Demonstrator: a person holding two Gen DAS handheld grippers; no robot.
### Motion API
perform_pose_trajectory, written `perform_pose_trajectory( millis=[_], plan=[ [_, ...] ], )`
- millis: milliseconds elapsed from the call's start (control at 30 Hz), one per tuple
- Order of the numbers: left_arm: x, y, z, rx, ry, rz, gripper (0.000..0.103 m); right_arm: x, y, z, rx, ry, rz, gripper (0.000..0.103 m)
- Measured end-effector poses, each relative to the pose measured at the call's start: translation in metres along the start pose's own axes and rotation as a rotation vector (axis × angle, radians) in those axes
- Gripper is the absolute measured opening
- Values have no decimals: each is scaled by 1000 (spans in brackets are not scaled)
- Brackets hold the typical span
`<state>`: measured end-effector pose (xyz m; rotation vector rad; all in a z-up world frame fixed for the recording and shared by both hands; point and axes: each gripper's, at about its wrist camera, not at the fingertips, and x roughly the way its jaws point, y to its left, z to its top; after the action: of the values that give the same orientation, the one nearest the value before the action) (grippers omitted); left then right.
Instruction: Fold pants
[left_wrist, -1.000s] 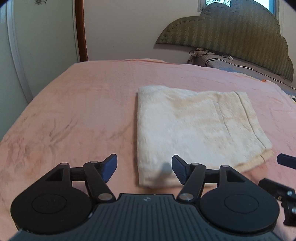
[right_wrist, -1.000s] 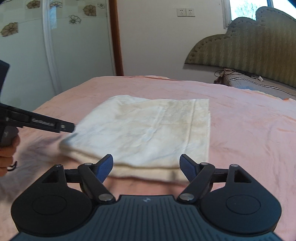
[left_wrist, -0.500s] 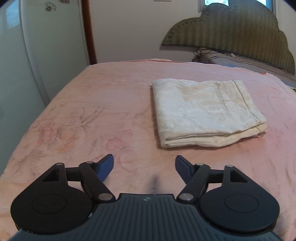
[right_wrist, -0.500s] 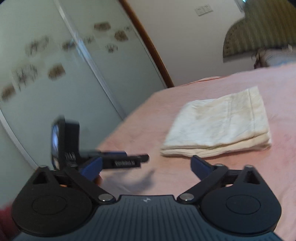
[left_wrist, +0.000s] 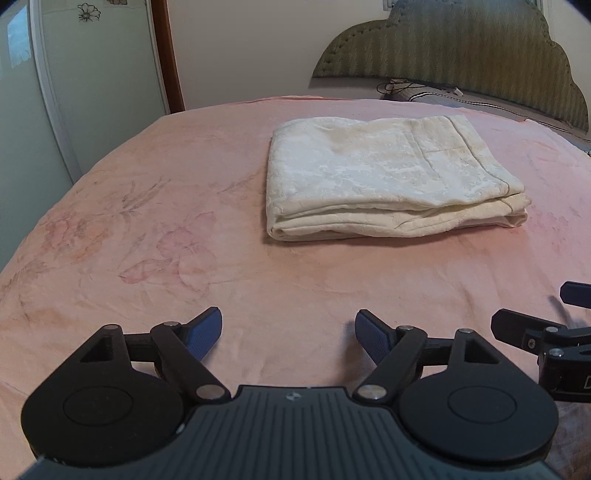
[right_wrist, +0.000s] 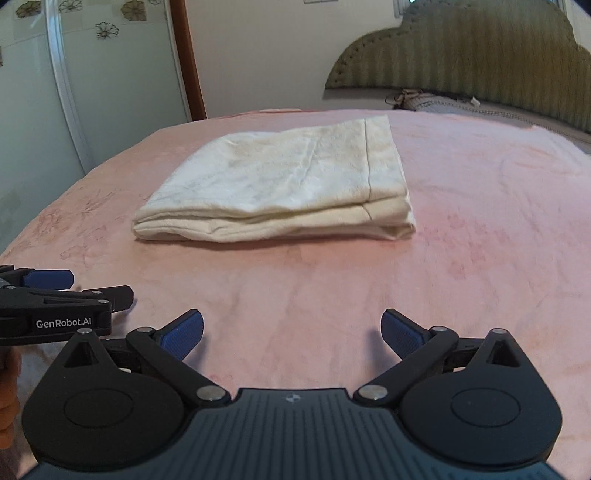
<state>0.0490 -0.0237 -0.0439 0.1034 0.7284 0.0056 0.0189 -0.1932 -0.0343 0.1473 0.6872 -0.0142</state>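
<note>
Standing by the bed, I judge the folding to be done or as good as done, with nothing obvious left but perhaps a last pat to square the stack. Nearest to me, the left gripper (left_wrist: 288, 329) hangs low over the pink bedspread (left_wrist: 147, 229) with its jaws spread wide, the blue pads well apart and nothing between them; they touch no cloth. In its own view the right gripper (left_wrist: 570, 295) pokes in at about 3 o'clock, just beside it. From the other camera, the right gripper (right_wrist: 291, 334) is likewise wide open and empty, hovering over bare bedspread (right_wrist: 480, 221), and the left gripper (right_wrist: 55, 291) shows at 9 o'clock with a bit of the hand (right_wrist: 9, 398) that holds it. Both tools sit well apart from the garment. Farther out, toward 12 o'clock from the right gripper and about 1 o'clock from the left, the pants (left_wrist: 384, 173) lie flat in the middle of the bed as a neat cream rectangle, several layers stacked, with the layered edges facing the grippers and a hem seam running along the right-hand side (right_wrist: 280, 181). The edges line up fairly well, though the lower layers bulge out a little at the near right corner. Beyond it, at the far end, stand the green headboard (left_wrist: 461, 55) and a wardrobe (left_wrist: 92, 92) off at 10 o'clock.
</note>
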Motion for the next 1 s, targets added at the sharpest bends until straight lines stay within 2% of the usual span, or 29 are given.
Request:
perform_pose_trajectory(
  millis=[500, 833, 1000],
  plan=[
    [7, 1, -6, -55, -11, -12, 86, 2, -2, -4, -28, 3, -11, 103],
    [10, -3, -13, -46, -48, 2, 94, 6, -7, -11, -34, -2, -15, 103],
    [14, -3, -17, -43, -59, 24, 103, 10, -9, -14, -41, -3, -28, 103]
  ],
)
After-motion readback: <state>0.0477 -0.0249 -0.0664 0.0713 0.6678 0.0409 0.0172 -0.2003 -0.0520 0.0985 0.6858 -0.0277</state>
